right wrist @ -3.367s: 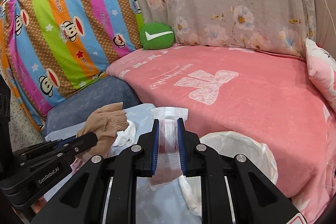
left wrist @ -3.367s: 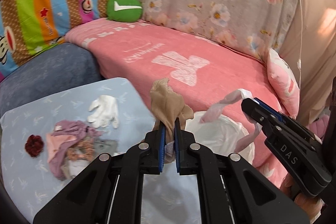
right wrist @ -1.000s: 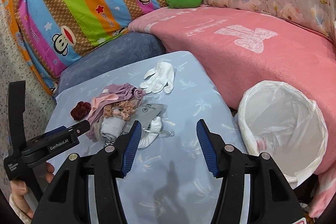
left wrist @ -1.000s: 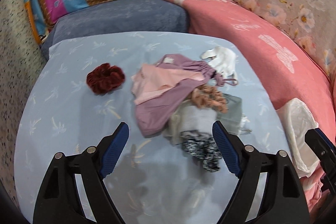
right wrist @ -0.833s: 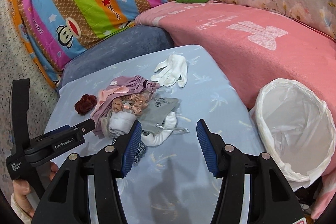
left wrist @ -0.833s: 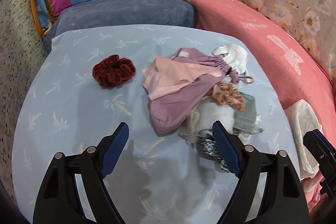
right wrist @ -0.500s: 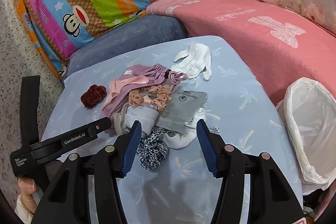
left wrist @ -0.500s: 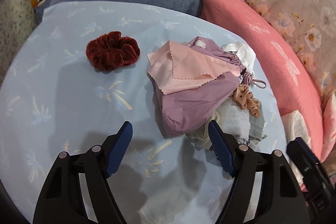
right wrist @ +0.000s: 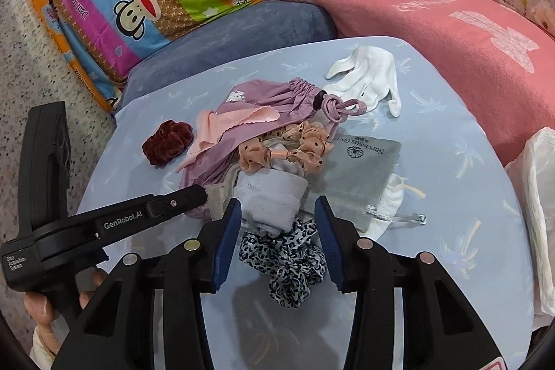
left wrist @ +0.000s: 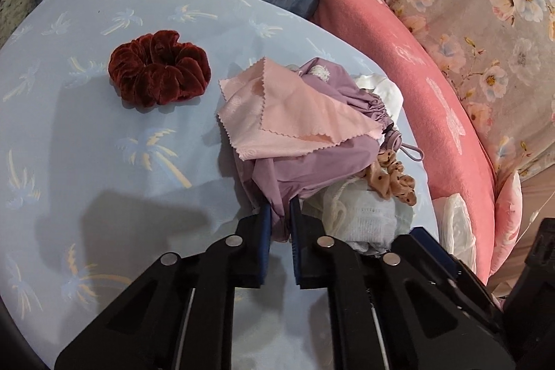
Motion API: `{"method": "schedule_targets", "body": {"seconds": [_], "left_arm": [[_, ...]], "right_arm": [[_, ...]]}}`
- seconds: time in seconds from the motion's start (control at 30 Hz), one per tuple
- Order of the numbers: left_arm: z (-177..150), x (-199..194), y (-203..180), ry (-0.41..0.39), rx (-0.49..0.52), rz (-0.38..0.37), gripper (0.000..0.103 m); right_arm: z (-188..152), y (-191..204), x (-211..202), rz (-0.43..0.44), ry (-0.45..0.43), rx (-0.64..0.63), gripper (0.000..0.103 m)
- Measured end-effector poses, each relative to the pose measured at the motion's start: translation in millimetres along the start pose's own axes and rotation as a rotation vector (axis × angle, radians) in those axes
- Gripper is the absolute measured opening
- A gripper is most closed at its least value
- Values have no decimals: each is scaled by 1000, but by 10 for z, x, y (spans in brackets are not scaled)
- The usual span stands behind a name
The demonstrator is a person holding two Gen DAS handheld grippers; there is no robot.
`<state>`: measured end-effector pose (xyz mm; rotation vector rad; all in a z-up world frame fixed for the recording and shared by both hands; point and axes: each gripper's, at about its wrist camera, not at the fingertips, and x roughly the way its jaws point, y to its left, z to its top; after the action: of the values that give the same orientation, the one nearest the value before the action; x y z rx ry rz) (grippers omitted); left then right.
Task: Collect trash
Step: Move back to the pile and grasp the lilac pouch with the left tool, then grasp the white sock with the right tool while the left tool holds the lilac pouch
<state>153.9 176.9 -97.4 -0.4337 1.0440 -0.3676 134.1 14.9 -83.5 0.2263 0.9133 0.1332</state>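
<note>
Now clamped: left gripper [left wrist: 279, 214], wide a second ago, pinching the near corner of the purple pouch [left wrist: 312, 162] at the middle of the table [left wrist: 104, 189], with the pink cloth [left wrist: 288, 113] lying on top. Closing too: right gripper [right wrist: 277, 214], jaws narrower than before, astride the white sock [right wrist: 274, 196] and leopard scrunchie [right wrist: 284, 262] near the table's front edge, pads not yet pressing. Probably a double pick-up underway, with the bin bag [right wrist: 537, 214] waiting off the table's right edge and the dark red scrunchie [left wrist: 159, 68] and white glove [right wrist: 371, 82] left for later
</note>
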Motion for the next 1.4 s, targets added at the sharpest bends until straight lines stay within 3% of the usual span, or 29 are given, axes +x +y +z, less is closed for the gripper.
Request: {"method": "schedule_targets", "body": {"seconds": [0.2,0.27,0.37,0.9,1.4], "left_arm": [[62,-104,-76,-28,13,-1,6],[78,-169,-113,-44,26,8,6],[99,-255,-189,-69,43,12,5],[126,-989,-799,-232,138,-58,5],[140,-1279,-1449,-292,247,-144,5]], "right_arm": [[-10,66,161,20,37,-12,27],[-7,74,148,30,32,-6,18],[9,68,47,46,11,2,13],[224,-29,-1029,116,-197,23,12],[183,-431,-1610,99,-307,82,12]]}}
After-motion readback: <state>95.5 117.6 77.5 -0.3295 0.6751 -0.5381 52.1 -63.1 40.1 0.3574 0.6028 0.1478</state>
